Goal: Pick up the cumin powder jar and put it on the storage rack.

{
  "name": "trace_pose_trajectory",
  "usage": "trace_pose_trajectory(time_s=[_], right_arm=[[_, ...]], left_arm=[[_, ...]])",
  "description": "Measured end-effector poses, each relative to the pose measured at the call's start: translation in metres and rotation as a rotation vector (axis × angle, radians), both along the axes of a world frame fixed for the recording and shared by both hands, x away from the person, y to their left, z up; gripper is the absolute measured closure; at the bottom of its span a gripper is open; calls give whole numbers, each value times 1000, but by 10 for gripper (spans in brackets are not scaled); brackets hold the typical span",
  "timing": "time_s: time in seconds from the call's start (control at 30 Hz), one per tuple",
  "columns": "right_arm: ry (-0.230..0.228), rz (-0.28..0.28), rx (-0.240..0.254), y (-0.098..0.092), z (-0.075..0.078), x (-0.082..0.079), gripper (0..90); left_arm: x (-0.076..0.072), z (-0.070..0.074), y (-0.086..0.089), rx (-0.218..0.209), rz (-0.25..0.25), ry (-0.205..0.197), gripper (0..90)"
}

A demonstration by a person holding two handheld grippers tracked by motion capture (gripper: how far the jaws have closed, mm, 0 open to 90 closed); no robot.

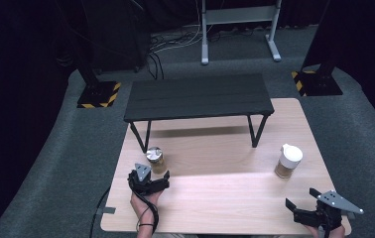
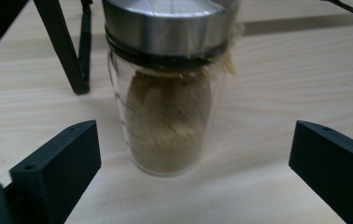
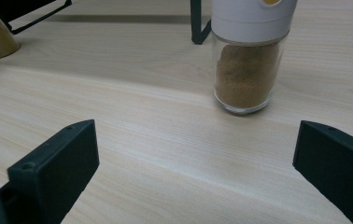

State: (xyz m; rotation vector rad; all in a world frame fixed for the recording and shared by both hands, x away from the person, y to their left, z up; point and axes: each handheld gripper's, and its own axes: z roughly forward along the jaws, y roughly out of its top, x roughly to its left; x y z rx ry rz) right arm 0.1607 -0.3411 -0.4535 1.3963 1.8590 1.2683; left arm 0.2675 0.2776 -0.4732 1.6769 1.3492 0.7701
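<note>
In the left gripper view, the two black jaws of the left gripper [image 2: 191,168] stood wide apart, and the glass jar with the metal lid [image 2: 165,88] was right between them but not touching. It stood upright on the wooden table [image 1: 215,198], near a leg of the small black table [image 1: 198,96]. The jar held brown powder, so it was likely a bit heavy. Glass is hard, smooth and can break, so the best place to hold it looked like the middle of the glass, under the lid. The right gripper [image 3: 195,168] was spread open too, holding nothing, with the white-capped jar [image 3: 249,51] a little way ahead
</note>
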Motion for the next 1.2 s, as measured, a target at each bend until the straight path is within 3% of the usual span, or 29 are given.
trace_pose_trajectory(time_s=[0.3,0.4,0.47,0.57,0.67,0.8,1.07,1.2], right_arm=[[-4,4,2,-2,-2,0,0],[-6,8,3,-2,-2,0,0],[-12,5,3,-2,-3,-1,0],[-16,0,16,-4,-5,-3,0],[-16,-6,29,-5,-9,-3,0],[-17,-16,34,-5,-13,-4,0],[8,-50,78,-3,-18,-6,0],[9,-61,72,3,-14,-10,0]], left_arm=[[23,-8,-7,8,35,-10,60],[31,-15,-4,0,29,-7,290],[32,-14,-8,6,53,-13,300],[32,-13,-7,4,46,-12,302],[32,-12,-2,-10,37,-10,302],[25,-12,3,-36,43,-36,302],[15,9,11,-31,-3,-64,302],[11,19,11,-36,-12,-66,302]])
